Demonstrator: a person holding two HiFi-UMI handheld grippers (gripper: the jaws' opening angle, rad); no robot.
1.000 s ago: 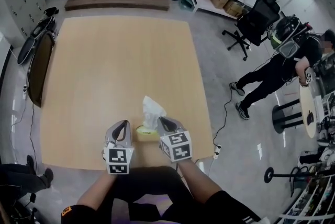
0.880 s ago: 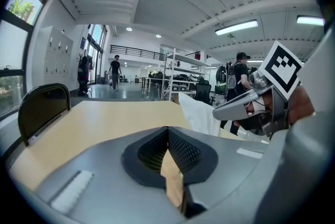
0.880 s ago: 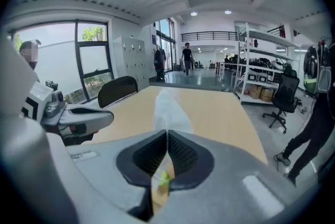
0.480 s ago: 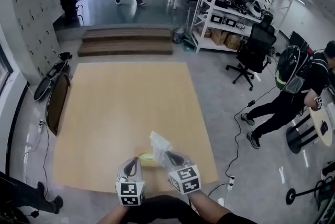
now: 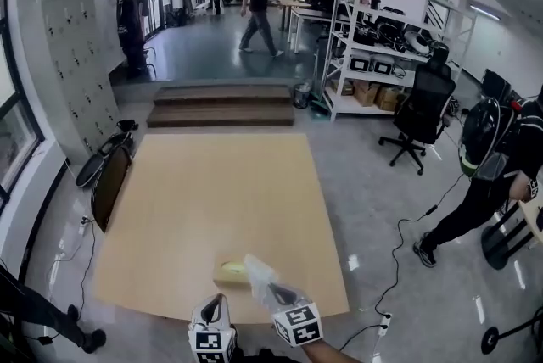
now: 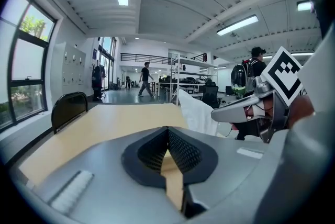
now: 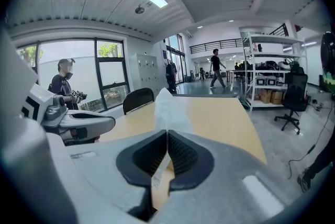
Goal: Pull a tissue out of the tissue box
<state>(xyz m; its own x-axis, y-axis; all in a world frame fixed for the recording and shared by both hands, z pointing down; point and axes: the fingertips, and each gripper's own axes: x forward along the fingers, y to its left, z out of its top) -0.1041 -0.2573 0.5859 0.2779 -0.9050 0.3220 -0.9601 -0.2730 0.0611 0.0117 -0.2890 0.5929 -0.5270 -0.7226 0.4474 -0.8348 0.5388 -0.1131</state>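
Right hand-held gripper (image 5: 273, 292) has drawn back, its tissue (image 5: 256, 270) pointing lengthwise ahead.

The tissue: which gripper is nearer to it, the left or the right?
Right. The right gripper is shut on the tissue. The left gripper is shut on nothing, beside the tissue and apart from it.

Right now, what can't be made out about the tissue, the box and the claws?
Whether the white paper tissue has left the yellow cardboard tissue box: head view, too small, tissue covers the slot.
The box: both gripper views, hidden below the claw bodies.
Rear of the left claw and right claw: head view, bottom edge cuts them off.
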